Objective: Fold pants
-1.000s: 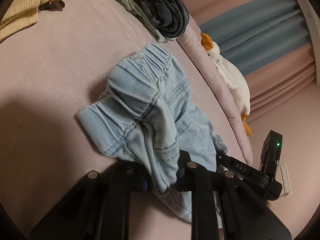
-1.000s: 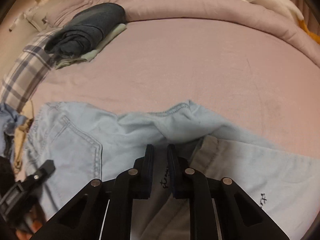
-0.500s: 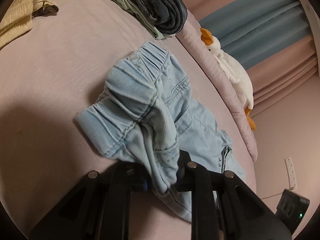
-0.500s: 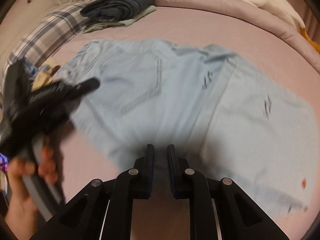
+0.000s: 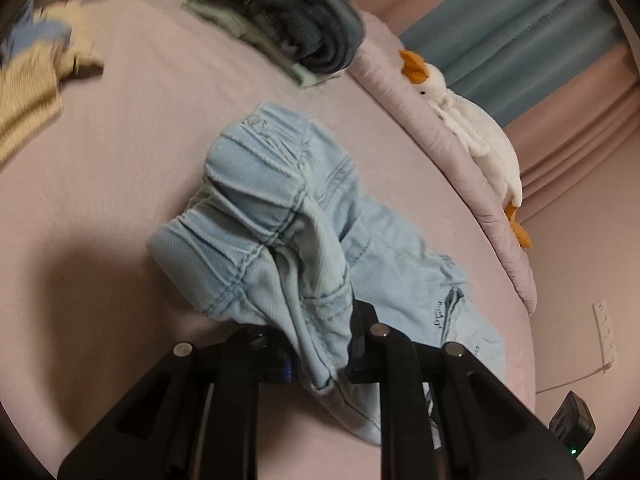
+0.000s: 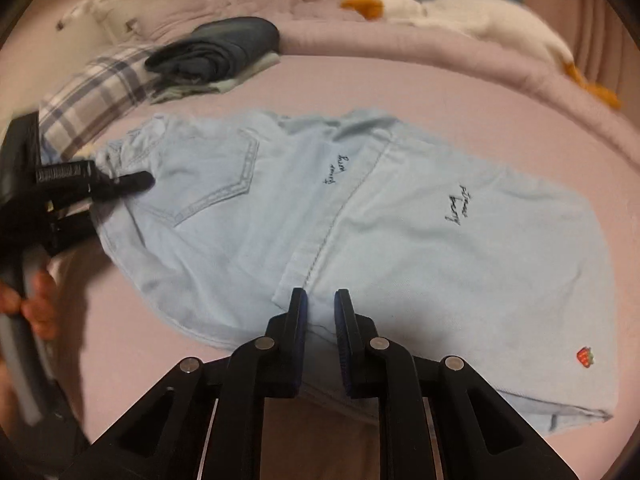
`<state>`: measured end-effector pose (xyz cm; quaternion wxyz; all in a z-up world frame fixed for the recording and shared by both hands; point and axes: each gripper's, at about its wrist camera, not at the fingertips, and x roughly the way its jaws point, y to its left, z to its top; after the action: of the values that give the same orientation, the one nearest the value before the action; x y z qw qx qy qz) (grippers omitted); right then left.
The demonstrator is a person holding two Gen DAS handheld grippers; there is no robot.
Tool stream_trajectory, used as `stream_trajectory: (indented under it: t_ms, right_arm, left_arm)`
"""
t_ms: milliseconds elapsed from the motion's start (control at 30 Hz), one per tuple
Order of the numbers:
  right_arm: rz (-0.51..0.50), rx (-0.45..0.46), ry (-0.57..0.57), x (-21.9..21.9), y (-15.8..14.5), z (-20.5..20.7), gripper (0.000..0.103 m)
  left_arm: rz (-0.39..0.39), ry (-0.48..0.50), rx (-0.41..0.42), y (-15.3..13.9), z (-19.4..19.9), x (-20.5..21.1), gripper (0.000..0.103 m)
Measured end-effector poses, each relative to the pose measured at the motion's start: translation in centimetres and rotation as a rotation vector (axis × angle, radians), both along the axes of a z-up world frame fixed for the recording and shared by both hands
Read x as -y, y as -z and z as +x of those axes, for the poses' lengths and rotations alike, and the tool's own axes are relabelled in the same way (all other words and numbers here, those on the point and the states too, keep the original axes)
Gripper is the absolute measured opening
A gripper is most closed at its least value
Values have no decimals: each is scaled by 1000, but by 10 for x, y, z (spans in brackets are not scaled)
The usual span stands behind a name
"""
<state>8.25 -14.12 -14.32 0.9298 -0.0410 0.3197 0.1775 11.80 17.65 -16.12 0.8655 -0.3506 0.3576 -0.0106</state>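
Observation:
Light blue denim pants (image 6: 400, 220) lie spread on the pink bed sheet (image 6: 440, 92), one back pocket up and small writing on each leg. In the left wrist view their gathered waistband (image 5: 256, 196) rises in a bunch from the bed. My left gripper (image 5: 320, 344) is closing with that waistband fabric pinched between its pads. From the right wrist view the same left gripper (image 6: 132, 182) sits at the pants' far left end. My right gripper (image 6: 320, 300) hovers over the near edge of the legs, its pads a narrow gap apart with nothing between them.
A stack of folded dark and pale green clothes (image 5: 304, 28) sits at the head of the bed by a plaid pillow (image 6: 92, 96). A white goose plush (image 5: 472, 128) lies on the rolled quilt along the far side. Yellow garments (image 5: 28, 92) lie at the left. A hand (image 6: 36, 304) holds the left gripper.
The right gripper has drawn back off the pants, which now lie spread flat in front of it. The left gripper has lifted slightly with the waistband still in it.

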Motion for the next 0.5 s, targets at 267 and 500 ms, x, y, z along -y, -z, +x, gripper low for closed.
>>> stream_trajectory:
  t_ms: [267,500]
  right_arm:
    - [76,-16,-28,5,-2,7,17]
    - [274,-55,-96,13,-1,5,49]
  left_arm:
    - [216,110,126,-56,-13,48,17]
    - [298,175,164,-70,-13,81,17]
